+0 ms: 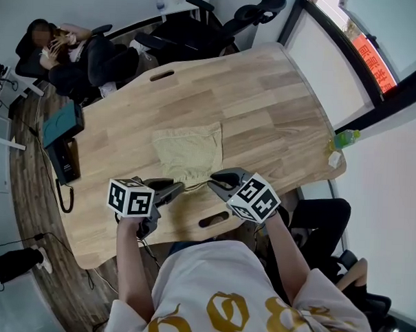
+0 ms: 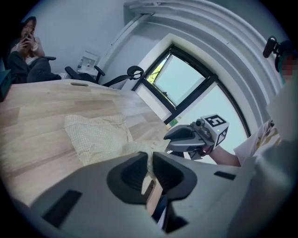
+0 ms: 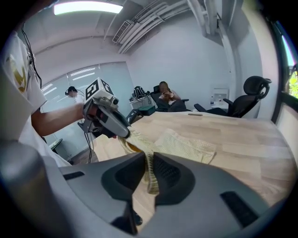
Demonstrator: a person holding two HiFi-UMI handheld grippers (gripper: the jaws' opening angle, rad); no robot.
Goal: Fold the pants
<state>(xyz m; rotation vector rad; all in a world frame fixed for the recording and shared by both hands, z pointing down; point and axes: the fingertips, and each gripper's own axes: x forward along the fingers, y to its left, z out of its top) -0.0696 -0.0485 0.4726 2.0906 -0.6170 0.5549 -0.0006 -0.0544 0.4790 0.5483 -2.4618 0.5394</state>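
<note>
the pants (image 1: 188, 151) are seen as a small pale yellow garment of a fine checked weave, lying on the wooden table (image 1: 280, 89), on the half nearer to the person who holds the grippers. the far part is spread flat on the wood, with some wrinkles, while the near edge is gathered, raised off the table top and stretched between the two grippers. little writing can be read: a red strip (image 1: 372, 60) with light characters is seen outside the window, but the characters are too blurred to be made out; a gold print (image 1: 229, 314) is carried on the person's white shirt, only partly in view and not readable; black and white square patterns are shown on the marker cubes (image 1: 131, 196) of the grippers. the left gripper (image 2: 149, 171) is clenched on the left corner of the raised edge: its jaws are brought almost together, and a thin fold of the yellow cloth is pinched between the pads. the right gripper (image 3: 150, 173) is clenched in the same way on the right corner, the jaws being nearly closed, with a narrow strip of the cloth caught between them and hanging below the pads. the two grippers are held near each other above the near edge of the table.
</note>
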